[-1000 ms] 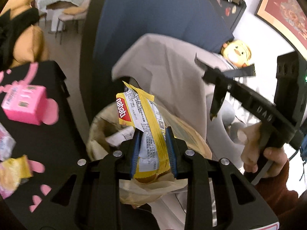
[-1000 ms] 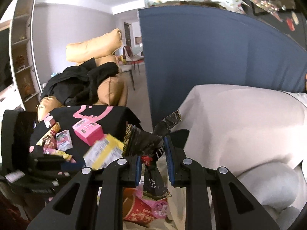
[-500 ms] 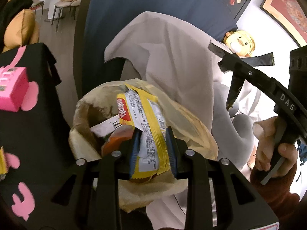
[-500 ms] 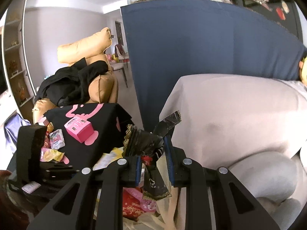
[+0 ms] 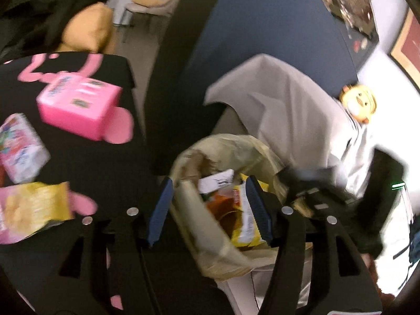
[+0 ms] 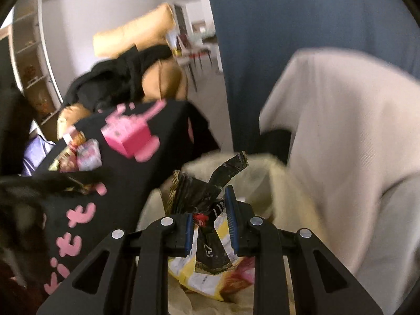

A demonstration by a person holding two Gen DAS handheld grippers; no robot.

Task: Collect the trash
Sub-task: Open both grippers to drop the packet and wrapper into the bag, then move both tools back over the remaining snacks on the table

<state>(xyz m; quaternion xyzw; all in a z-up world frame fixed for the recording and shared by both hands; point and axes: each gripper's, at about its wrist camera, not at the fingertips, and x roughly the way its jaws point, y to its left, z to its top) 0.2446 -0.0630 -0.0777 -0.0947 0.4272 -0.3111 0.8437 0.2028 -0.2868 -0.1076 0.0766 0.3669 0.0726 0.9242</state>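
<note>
Trash bag (image 5: 223,252) blurred | left tool (image 5: 210,210) just opened, yellow wrapper (image 5: 245,225) loose | right tool (image 6: 210,225) pinching black wrapper (image 6: 199,191)

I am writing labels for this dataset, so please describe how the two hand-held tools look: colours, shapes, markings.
Both look alike. The left tool and right tool have black angular frames with cut-out slots, silver round rivets at the joints, and two flat fingers faced with ribbed blue pads. In the left wrist view, the right tool's black body shows a small green light. No cables or sleeves are clearly visible.
</note>
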